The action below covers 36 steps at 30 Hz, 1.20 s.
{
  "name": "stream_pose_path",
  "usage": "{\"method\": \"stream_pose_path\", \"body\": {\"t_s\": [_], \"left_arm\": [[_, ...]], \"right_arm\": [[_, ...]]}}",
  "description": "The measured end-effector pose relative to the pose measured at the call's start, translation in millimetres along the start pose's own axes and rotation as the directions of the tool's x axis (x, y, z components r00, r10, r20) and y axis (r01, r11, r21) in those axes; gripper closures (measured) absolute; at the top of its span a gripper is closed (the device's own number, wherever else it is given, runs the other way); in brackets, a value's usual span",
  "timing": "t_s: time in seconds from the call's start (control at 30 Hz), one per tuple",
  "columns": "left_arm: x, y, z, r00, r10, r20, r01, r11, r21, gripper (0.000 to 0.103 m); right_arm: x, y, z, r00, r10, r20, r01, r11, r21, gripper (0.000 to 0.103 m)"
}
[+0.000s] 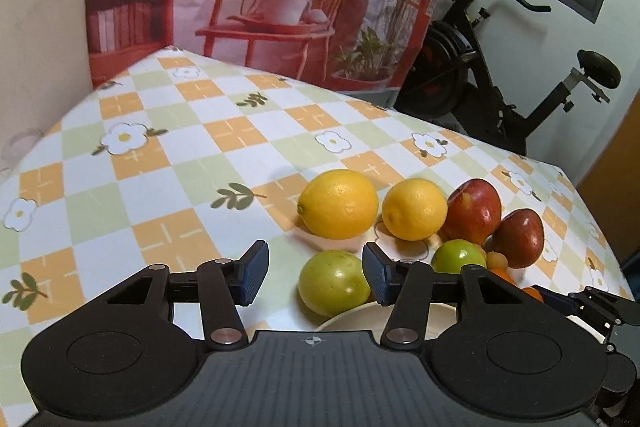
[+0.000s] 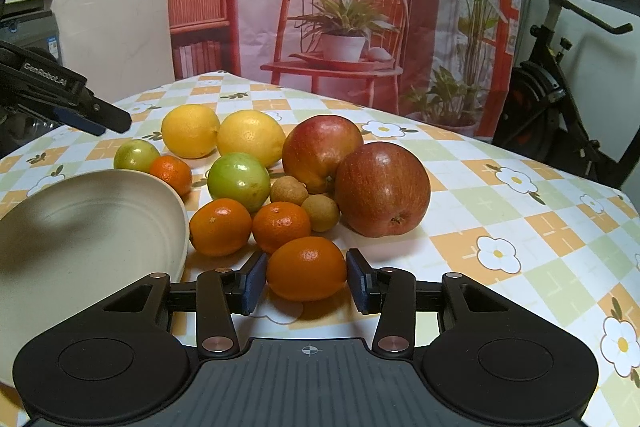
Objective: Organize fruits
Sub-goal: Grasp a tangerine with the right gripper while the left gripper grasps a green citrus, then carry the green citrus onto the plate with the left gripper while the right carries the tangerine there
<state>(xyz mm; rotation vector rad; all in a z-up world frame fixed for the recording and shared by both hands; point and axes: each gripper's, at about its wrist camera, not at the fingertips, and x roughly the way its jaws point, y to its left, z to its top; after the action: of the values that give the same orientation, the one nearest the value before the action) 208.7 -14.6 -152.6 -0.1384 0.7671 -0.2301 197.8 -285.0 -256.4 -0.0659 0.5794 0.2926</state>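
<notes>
Two grippers work over the checked tablecloth (image 2: pixel 500 187), where the fruit lies heaped beside a cream plate (image 2: pixel 80 227). Largest are two red apples (image 2: pixel 382 187), then two lemons (image 2: pixel 250 137) and a green fruit (image 2: pixel 239 177). Down front, the right gripper (image 2: pixel 306 277) has narrow fingers (image 2: pixel 254 281) pressed on an orange (image 2: pixel 306 268). The left gripper (image 1: pixel 316 273) stands partly open above a second green fruit (image 1: pixel 332 283), holding nothing
</notes>
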Motion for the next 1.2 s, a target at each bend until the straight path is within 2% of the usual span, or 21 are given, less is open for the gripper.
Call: {"method": "stream_pose_path", "body": {"t_s": [0.1, 0.57, 0.83, 1.0, 1.07, 1.2], "left_arm": [[5, -3, 0, 1.000, -0.021, -0.010, 0.021, 1.000, 0.001, 0.048], [25, -8, -6, 0.998, -0.036, -0.061, 0.039, 0.998, 0.049, 0.048], [31, -1, -8, 0.996, -0.043, -0.082, 0.046, 0.998, 0.037, 0.047], [34, 0, -7, 0.995, -0.055, -0.078, 0.057, 0.998, 0.023, 0.047], [35, 2, -8, 0.995, -0.068, -0.077, 0.069, 0.997, 0.015, 0.052], [33, 2, -9, 0.995, -0.068, -0.070, 0.070, 0.997, 0.024, 0.053]], "right_arm": [[0, 0, 0, 1.000, 0.000, 0.000, 0.000, 1.000, 0.000, 0.063], [0, 0, 0, 1.000, 0.000, 0.000, 0.000, 1.000, 0.000, 0.063], [0, 0, 0, 1.000, 0.000, 0.000, 0.000, 1.000, 0.000, 0.063], [0, 0, 0, 1.000, 0.000, 0.000, 0.000, 1.000, -0.001, 0.063], [0, 0, 0, 1.000, 0.000, 0.000, 0.000, 1.000, -0.001, 0.063], [0, 0, 0, 1.000, 0.000, 0.000, 0.000, 1.000, -0.001, 0.063]]}}
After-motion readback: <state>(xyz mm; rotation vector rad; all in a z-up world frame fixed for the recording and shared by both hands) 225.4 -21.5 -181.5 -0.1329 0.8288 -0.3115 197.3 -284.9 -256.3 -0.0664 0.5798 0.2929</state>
